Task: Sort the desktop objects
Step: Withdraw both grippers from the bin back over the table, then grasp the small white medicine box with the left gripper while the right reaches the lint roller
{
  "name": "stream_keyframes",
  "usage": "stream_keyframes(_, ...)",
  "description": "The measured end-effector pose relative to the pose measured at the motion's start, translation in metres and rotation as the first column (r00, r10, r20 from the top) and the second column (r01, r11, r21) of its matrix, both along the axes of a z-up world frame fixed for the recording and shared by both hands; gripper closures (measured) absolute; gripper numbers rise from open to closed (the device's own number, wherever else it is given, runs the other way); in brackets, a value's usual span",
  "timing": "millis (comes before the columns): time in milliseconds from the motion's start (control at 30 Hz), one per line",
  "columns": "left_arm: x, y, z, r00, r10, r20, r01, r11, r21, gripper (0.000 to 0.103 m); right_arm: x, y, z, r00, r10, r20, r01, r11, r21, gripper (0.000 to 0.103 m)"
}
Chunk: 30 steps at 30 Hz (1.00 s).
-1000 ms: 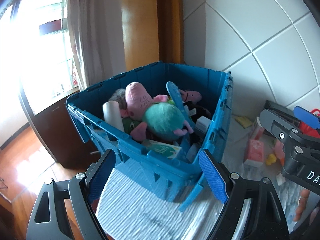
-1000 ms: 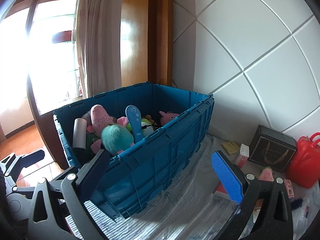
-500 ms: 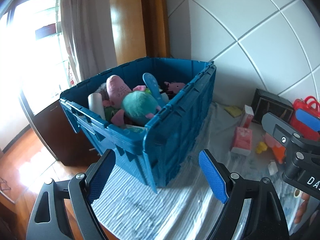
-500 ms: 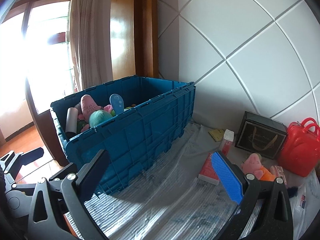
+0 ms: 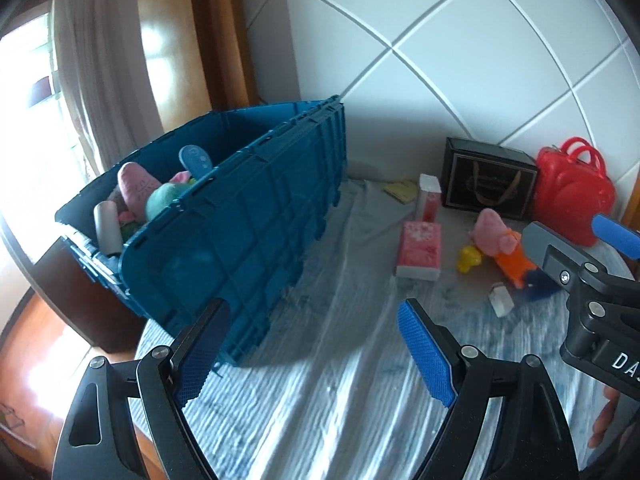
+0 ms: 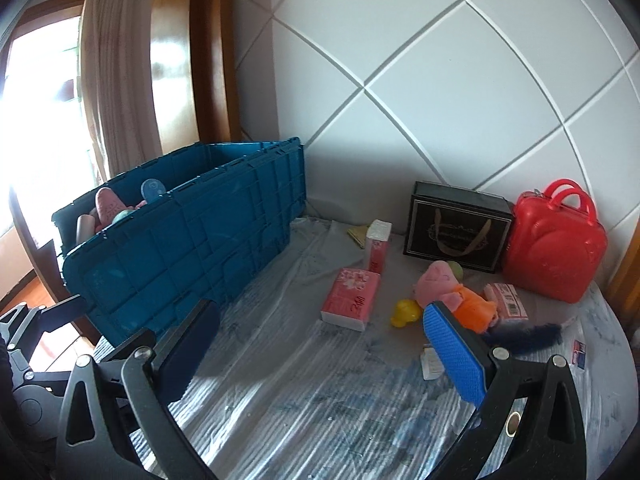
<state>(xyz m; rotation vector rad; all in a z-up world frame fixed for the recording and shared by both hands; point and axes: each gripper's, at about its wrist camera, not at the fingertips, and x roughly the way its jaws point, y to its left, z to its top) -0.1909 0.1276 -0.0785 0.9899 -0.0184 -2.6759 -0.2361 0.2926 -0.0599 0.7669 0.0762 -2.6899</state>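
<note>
Both grippers hang empty over the near part of the surface [image 6: 304,392], a table under a pale ribbed cloth: the left gripper [image 5: 316,354] and the right gripper [image 6: 324,344] each have their jaws spread wide with nothing between them.

The large blue plastic crate [image 6: 192,248] stands along the left edge and already holds plush toys. The loose items lie toward the far right corner: a flat pink tissue pack [image 6: 352,298], an upright pink carton [image 6: 378,246], a small yellow duck toy [image 6: 406,312] and a pink plush pig in orange clothes [image 6: 452,292], with a black gift box [image 6: 456,226] and a red plastic handbag case [image 6: 554,242] against the wall.

The step in hand looks like reaching for the next item. The tissue pack is nearest and apart from its neighbours; closing across its short sides should hold it squarely, and lifting it well above the crate's rim before release avoids catching the edge.

The right finger hides part of the pig and a dark blue fuzzy object [image 6: 528,338], whose nature I cannot make out. The small white bits on the cloth are too blurred to name, and the crate's depths are hidden.
</note>
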Motion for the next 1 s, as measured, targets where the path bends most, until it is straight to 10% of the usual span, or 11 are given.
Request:
stream_keyframes(533, -0.066, 0.130, -0.035, 0.949, -0.305, 0.085, 0.304, 0.952, 0.023, 0.017, -0.011, 0.143, -0.031, 0.939, -0.334, 0.086, 0.332, 0.942, 0.036, 0.000)
stream_keyframes(1000, -0.127, 0.207, -0.110, 0.850, -0.461, 0.256, 0.463, 0.885, 0.057, 0.017, -0.027, 0.236, -0.119, 0.777, -0.558, 0.290, 0.557, 0.825, 0.096, 0.000)
